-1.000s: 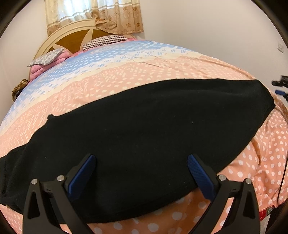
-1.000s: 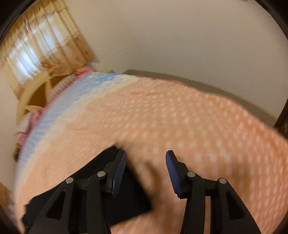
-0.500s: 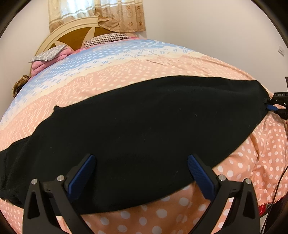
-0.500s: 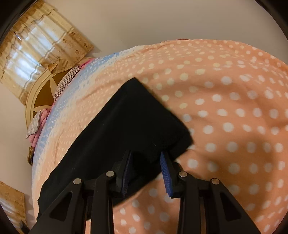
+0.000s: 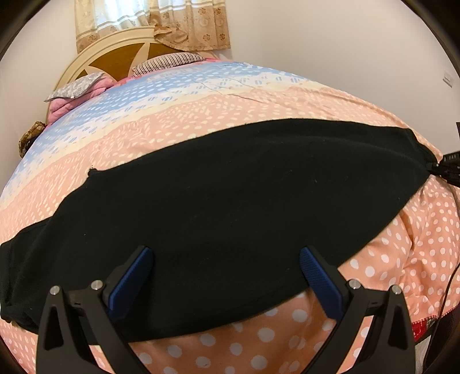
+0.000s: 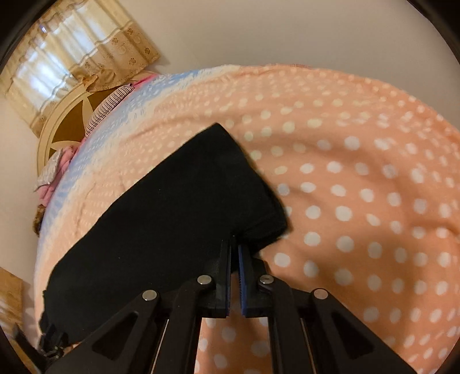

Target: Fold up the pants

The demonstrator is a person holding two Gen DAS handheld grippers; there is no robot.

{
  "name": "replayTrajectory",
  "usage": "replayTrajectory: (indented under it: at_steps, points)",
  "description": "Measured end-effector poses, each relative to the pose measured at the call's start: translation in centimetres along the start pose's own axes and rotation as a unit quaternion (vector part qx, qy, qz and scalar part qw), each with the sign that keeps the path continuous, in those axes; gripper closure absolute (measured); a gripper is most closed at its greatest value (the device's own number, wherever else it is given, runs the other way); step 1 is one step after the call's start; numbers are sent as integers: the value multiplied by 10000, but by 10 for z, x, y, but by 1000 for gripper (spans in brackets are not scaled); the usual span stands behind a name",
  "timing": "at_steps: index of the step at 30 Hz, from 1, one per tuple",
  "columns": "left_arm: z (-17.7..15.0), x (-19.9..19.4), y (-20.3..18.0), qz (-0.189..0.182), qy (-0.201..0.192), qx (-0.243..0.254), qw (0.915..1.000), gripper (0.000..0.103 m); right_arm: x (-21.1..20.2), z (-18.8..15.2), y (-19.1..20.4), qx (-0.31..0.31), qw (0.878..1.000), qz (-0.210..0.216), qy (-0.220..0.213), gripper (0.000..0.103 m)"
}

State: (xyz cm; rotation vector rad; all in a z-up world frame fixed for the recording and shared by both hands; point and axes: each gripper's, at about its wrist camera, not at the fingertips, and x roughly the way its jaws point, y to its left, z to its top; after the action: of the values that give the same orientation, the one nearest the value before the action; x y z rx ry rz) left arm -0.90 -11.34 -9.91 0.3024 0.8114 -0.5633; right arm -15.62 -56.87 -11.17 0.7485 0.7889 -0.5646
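Lifting now, your right gripper (image 6: 235,244) clamped on the black fabric pants (image 5: 230,207) risks slippage while your left gripper (image 5: 225,269) gapes empty

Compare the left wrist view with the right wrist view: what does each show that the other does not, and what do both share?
Only the left wrist view shows the pants stretched across the bed at nearly full length, the open left gripper above their near edge, and a grey pillow near the headboard.

Only the right wrist view shows the right gripper shut on the pants' end, and the square corner there.

Both show the black pants, the dotted bedspread, the headboard, the curtain and the wall.
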Motion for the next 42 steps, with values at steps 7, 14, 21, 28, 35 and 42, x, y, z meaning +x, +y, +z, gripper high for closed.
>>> replayTrajectory:
  at_steps: [7,14,21,28,35,42]
  points:
    - [2,-6,14,201,-174,-78,9996,0,-58,3,-3,408,9924,-570,-1012,97]
    - [2,-7,43,461,-251,-290,9982,0,-63,-27,85,-600,9907,-139,-1215,97]
    - [-3,-18,95,1060,-355,-687,9914,0,-12,-70,210,-1577,9816,851,-660,97]
    - [-19,-8,133,1451,-131,-1094,9833,0,30,-126,284,-2107,9698,1225,-88,97]
    - [-29,1,145,1412,-112,-1315,9811,0,43,-152,304,-2525,9613,1102,-5,97]
    - [-33,-2,150,1256,-136,-1366,9825,0,47,-155,301,-2575,9593,1159,28,97]
